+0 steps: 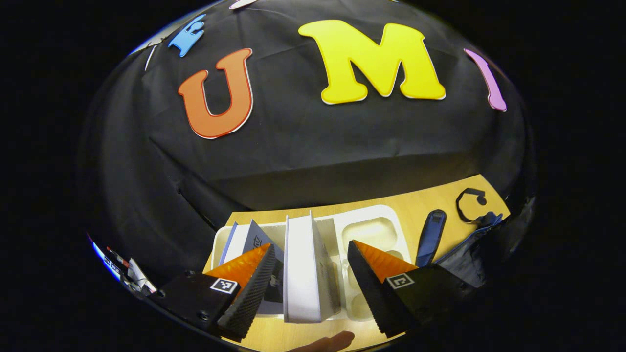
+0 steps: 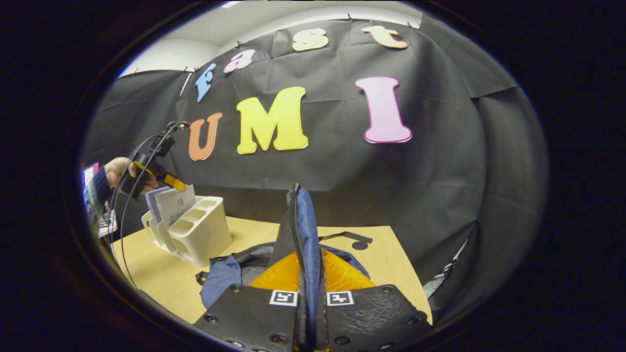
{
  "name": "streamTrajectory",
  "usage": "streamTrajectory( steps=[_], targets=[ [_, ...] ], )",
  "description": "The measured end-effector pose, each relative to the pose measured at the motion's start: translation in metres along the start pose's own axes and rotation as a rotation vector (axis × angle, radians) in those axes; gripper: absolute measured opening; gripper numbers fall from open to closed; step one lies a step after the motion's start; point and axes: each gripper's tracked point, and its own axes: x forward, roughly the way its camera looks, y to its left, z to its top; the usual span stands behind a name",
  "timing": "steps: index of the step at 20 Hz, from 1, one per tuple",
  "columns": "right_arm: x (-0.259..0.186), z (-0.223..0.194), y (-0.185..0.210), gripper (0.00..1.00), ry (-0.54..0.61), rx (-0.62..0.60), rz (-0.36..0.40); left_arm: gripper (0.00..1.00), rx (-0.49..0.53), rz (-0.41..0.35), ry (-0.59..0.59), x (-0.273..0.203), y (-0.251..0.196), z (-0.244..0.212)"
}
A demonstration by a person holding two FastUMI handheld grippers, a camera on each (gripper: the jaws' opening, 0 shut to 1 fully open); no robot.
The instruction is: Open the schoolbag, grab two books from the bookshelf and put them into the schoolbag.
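Your left hand-held gripper (image 1: 310,283) is spread wide around the white upright book (image 1: 303,269), so it could tip if you squeeze off-centre.

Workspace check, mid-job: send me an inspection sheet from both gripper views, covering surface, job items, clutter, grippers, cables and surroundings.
Surface: wooden table, bare patches around the items.
Job's things: blue schoolbag, its flap lifted upright; white bookshelf with books standing in its slots.
Clutter: nothing seen.
Grippers: left gripper open, fingers either side of a white book; right gripper shut on the schoolbag flap.
Cables: black cables hanging from the left gripper; a black strap lies on the table.
Surroundings: black cloth wall behind the table.
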Motion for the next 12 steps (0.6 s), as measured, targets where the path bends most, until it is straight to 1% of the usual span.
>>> streamTrajectory(
  steps=[2,3,4,6,7,8,9,10,12],
  targets=[
    [0.000,-0.003,0.002,0.07,0.001,-0.016,0.005,0.94,0.032,0.036,0.016,0.007,0.012,0.003],
    [0.000,-0.003,0.003,0.07,0.001,-0.026,0.007,0.93,0.041,0.023,0.022,0.013,0.009,0.002],
    [0.001,-0.005,0.002,0.07,0.003,-0.034,0.004,0.93,0.049,0.001,0.067,0.019,0.004,-0.007],
    [0.000,-0.006,0.004,0.07,0.005,-0.038,0.008,0.90,0.053,0.012,0.145,0.025,0.005,-0.023],
    [0.000,-0.006,0.004,0.07,0.005,-0.042,0.009,0.87,0.047,0.011,0.151,0.029,0.005,-0.024],
    [-0.001,-0.006,0.004,0.05,0.005,-0.050,0.007,0.86,0.040,0.005,0.171,0.031,0.004,-0.026],
    [-0.001,-0.006,0.003,0.07,0.003,-0.055,0.004,0.83,0.031,0.005,0.189,0.033,0.006,-0.029],
    [-0.001,-0.008,0.004,0.07,0.004,-0.057,0.005,0.80,0.025,-0.014,0.212,0.036,0.004,-0.031],
    [-0.002,-0.011,0.006,0.07,0.010,-0.064,0.003,0.69,0.006,-0.055,0.285,0.036,-0.004,-0.043]
  ],
)
